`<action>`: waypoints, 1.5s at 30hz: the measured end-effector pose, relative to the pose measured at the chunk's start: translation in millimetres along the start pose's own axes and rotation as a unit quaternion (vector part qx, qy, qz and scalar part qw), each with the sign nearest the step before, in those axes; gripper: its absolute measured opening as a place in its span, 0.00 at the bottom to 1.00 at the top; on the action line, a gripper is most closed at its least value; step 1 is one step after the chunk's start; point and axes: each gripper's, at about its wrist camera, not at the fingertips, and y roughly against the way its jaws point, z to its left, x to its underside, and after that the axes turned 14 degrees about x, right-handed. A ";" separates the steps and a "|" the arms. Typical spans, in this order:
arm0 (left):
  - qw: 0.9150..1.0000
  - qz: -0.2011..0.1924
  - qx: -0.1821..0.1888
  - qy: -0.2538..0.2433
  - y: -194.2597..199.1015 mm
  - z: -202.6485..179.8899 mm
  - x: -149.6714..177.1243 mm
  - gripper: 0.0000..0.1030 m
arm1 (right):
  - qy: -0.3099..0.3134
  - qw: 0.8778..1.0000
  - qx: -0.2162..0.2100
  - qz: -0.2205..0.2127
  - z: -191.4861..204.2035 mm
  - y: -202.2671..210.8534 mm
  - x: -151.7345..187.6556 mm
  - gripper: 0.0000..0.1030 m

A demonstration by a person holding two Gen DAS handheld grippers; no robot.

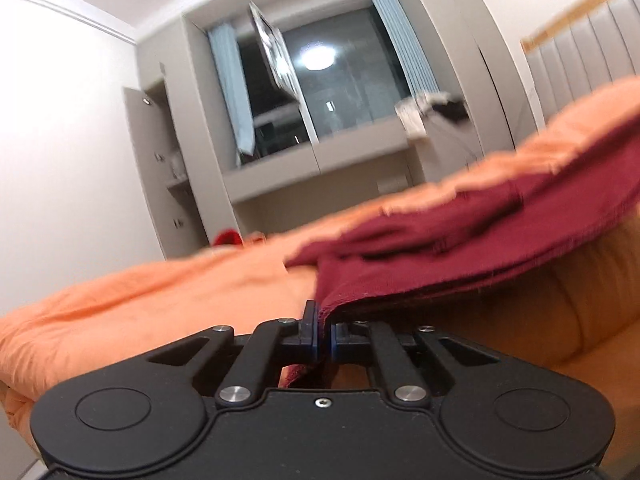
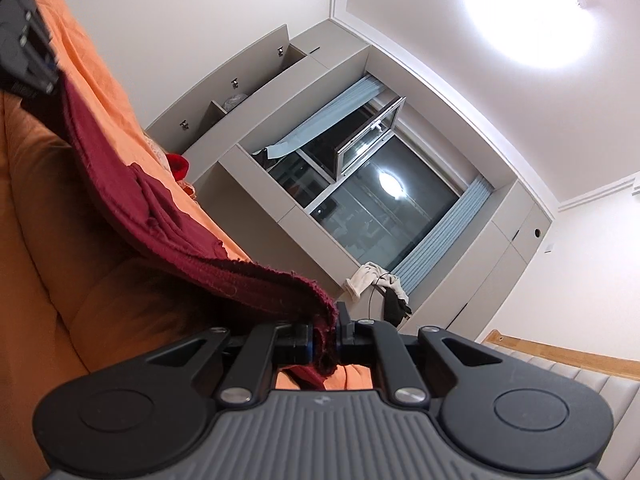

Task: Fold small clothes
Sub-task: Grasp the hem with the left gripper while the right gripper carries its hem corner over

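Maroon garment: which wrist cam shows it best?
Right wrist. There the maroon garment runs sharp from the right tool, shut on one edge, up to the left tool at the far end, above the orange bedding. The left wrist view shows the garment motion-blurred, with only the left tool's own pinch visible.

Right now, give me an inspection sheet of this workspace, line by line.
Surface: orange bedding, rumpled.
Job's things: maroon garment, lifted off the bedding along one edge, its far part lying on it.
Clutter: red item at the bed's far end; clothes hanging by the window.
Grippers: left gripper and right gripper each shut on a corner of the garment.
Cables: nothing seen.
Surroundings: dark window, blue curtains, grey cabinets, ceiling light.
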 end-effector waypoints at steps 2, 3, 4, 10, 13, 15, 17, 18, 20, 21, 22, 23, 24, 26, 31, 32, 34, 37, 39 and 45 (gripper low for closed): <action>1.000 -0.025 -0.007 0.013 11.2 3.3 -5.5 0.05 | -0.014 1.000 0.007 0.000 -5.6 4.7 -2.2 0.09; 0.999 -0.034 -0.007 0.020 15.1 4.1 -9.0 0.05 | -0.022 1.000 0.012 0.000 -9.1 7.6 -3.1 0.09; 0.999 -0.044 -0.007 0.027 19.9 5.4 -11.4 0.05 | -0.031 0.999 0.017 0.000 -13.5 10.3 -4.3 0.09; 0.996 -0.087 0.004 0.035 58.5 6.4 -29.4 0.04 | -0.108 0.994 0.016 0.017 -53.1 35.7 -15.1 0.09; 0.995 -0.104 0.008 0.006 83.8 3.5 -39.7 0.05 | -0.132 0.991 0.020 0.005 -76.5 58.8 -19.5 0.09; 0.993 -0.113 0.005 -0.016 101.4 2.6 -47.9 0.05 | -0.146 0.989 0.030 -0.005 -91.0 72.9 -19.4 0.09; 0.992 -0.125 0.003 -0.025 117.8 3.4 -53.1 0.07 | -0.155 0.987 0.030 0.000 -99.9 78.0 -17.0 0.09; 0.992 -0.124 -0.001 -0.029 121.1 4.2 -54.3 0.08 | -0.161 0.987 0.026 0.006 -102.0 78.0 -15.5 0.09; 0.994 -0.108 0.001 -0.031 120.4 3.9 -51.0 0.09 | -0.172 0.985 0.019 0.018 -102.5 75.3 -12.3 0.09; 0.995 -0.097 0.003 -0.030 116.6 3.5 -47.0 0.09 | -0.171 0.985 0.015 0.021 -101.3 73.7 -11.9 0.09; 0.996 -0.082 0.003 -0.028 112.4 2.7 -42.6 0.09 | -0.169 0.985 0.012 0.022 -100.7 72.2 -11.6 0.08; 0.997 -0.069 0.006 -0.024 108.8 2.4 -39.3 0.08 | -0.168 0.986 0.010 0.022 -101.0 70.3 -11.6 0.08; 0.998 -0.063 0.009 -0.017 107.7 2.8 -36.7 0.07 | -0.166 0.986 0.011 0.020 -102.3 67.9 -12.0 0.09; 0.998 -0.069 0.007 -0.008 109.7 6.1 -36.9 0.07 | -0.161 0.987 0.013 0.015 -106.5 60.0 -14.2 0.09; 0.994 -0.112 0.003 0.003 103.0 15.7 -65.3 0.07 | -0.157 0.987 0.016 -0.005 -115.6 15.1 -23.4 0.09; 0.993 -0.121 0.004 0.003 97.1 17.6 -73.1 0.07 | -0.156 0.988 0.017 -0.009 -116.6 2.3 -24.1 0.09; 0.990 -0.139 0.002 -0.001 79.7 20.9 -91.2 0.07 | -0.150 0.988 0.022 -0.016 -118.2 -22.2 -28.3 0.09; 0.988 -0.152 -0.009 -0.019 49.3 22.9 -119.8 0.07 | -0.135 0.990 0.033 -0.025 -115.5 -61.6 -32.3 0.09; 0.988 -0.151 -0.017 -0.036 29.3 22.1 -137.4 0.07 | -0.136 0.990 0.025 -0.016 -112.3 -92.5 -32.6 0.09; 0.988 -0.141 -0.018 -0.058 -43.9 24.0 -175.4 0.08 | -0.155 0.986 -0.028 0.060 -91.5 -186.5 -22.8 0.09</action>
